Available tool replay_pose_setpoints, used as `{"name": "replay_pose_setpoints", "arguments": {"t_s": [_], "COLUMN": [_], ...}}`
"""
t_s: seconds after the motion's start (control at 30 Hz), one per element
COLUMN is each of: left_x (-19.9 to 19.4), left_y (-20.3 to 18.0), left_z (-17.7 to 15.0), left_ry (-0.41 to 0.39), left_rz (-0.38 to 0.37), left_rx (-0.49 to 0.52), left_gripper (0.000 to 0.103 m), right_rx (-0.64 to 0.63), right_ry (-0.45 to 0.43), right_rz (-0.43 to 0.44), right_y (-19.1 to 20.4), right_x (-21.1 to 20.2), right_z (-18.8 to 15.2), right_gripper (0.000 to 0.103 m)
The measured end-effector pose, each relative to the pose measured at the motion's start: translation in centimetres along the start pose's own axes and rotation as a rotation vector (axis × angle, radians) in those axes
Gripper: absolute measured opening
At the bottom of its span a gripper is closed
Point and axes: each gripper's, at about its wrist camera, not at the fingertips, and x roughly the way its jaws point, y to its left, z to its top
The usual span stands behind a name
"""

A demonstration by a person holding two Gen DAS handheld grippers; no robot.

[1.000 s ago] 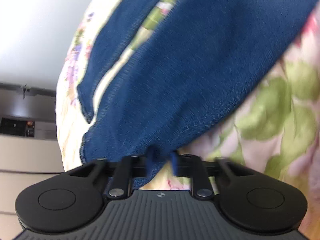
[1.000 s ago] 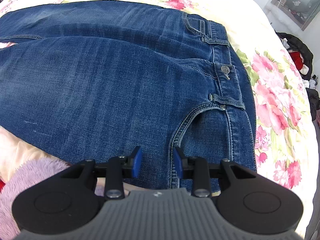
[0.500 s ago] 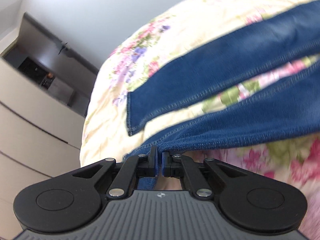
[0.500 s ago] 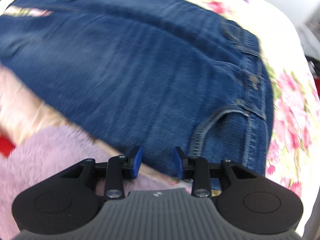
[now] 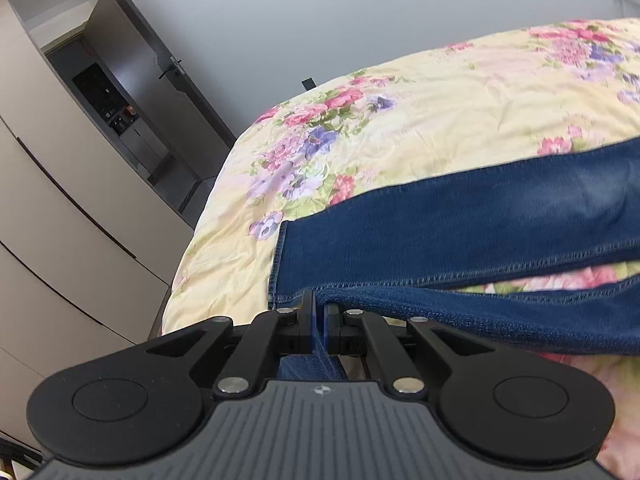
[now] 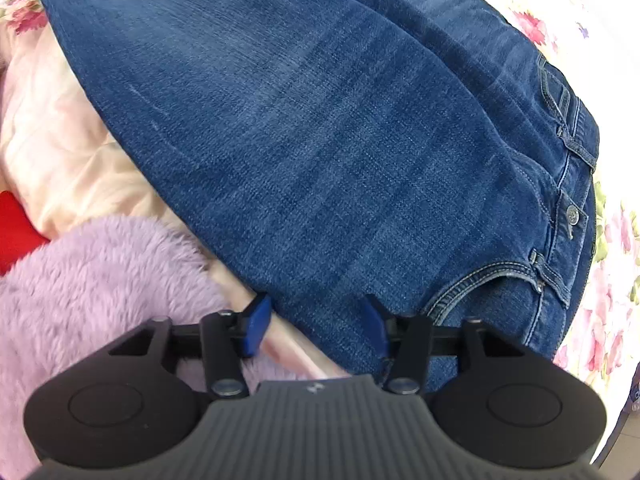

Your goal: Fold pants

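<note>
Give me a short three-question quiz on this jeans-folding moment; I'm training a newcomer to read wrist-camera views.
1. True or false: the left gripper is shut on the hem of a leg of the jeans.
2. What does the right gripper hover over? A) the hem of a leg B) the side edge of the jeans near the front pocket C) a pillow
3. Fill in: the jeans lie on a ____-patterned bedspread.

Key: 1 true. 2 B; its jaws have just been opening, with denim below them but not pinched. 3 floral.
</note>
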Motion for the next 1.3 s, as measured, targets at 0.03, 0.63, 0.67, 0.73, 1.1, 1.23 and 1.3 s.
{"name": "replay_pose_setpoints", "arguments": {"t_s": [0.03,0.63,0.67,0.73,1.1,1.23,1.3], "left_x": [-0.2,-0.5,-0.5,-0.7,0.4,1.3,1.8], "left_y": [0.0,2.2,2.1,1.9,2.0,1.9,1.5], "left_z": [0.3,4.8,4.8,4.7,3.2,3.1,3.4], "left_ry": [0.002,0.034,0.030,0.024,0.052,0.060,0.056], "left_rz": [0.001,-0.050,-0.043,-0.034,0.002,0.016,0.029], "left_rx": [-0.013,-0.268,-0.254,-0.228,-0.146,-0.128,-0.111], "left_gripper": [0.003,0.003,0.003,0.003,0.003,0.003,0.003], "right_rx": [0.006,-0.005,-0.002,0.011,0.089,0.114,0.120], "right_ry": [0.005,-0.025,-0.032,-0.059,-0.332,-0.392,-0.397], "right_rz": [0.005,-0.120,-0.130,-0.152,-0.362,-0.420,-0.438], "right_y": [0.0,4.0,4.3,4.9,5.1,2.7,1.6], "right_x": [0.2,-0.4,-0.6,-1.5,-10.5,-13.0,-13.7], "right_z": [0.0,-0.8,-1.0,-1.6,-3.7,-1.4,0.1], "right_gripper": [0.054,0.056,0.053,0.040,0.007,0.007,0.007]}}
